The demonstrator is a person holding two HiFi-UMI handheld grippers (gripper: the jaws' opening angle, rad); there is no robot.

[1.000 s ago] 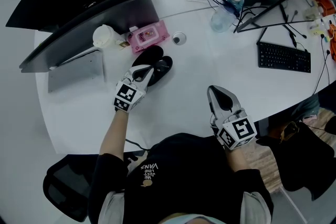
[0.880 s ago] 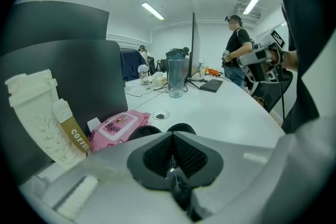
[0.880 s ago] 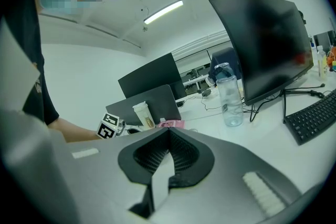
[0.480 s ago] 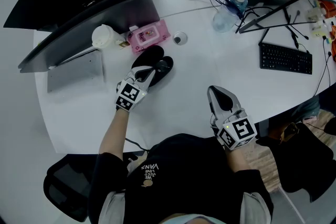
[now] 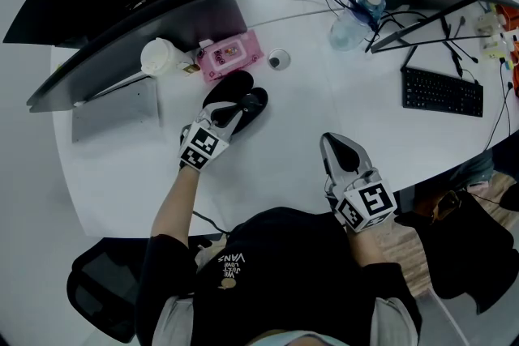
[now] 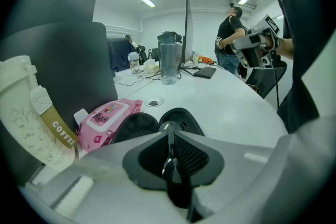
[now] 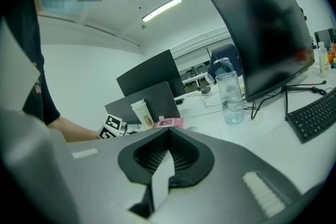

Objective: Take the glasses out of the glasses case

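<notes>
Fingers of the right gripper are pressed together at their tips with nothing between them. It rests low over the near edge of the white bench, just in front of the person's body. Farther in and toward the left side of the bench, the left gripper points at the black glasses case. The case lies open on the bench, with its two dark halves side by side. In the left gripper view the fingers are closed on a thin dark piece with a shiny edge, apparently the glasses, and their tips reach the case's near rim. I cannot tell how much of the glasses remains inside the case. Just beyond the case lies a pink wipes pack. A white coffee cup stands to the left of the pack, and a small round grommet sits in the bench to its right. Behind the cup and the pack stands a grey laptop. Toward the far right edge are a clear water bottle and a black keyboard, well apart from the case.
</notes>
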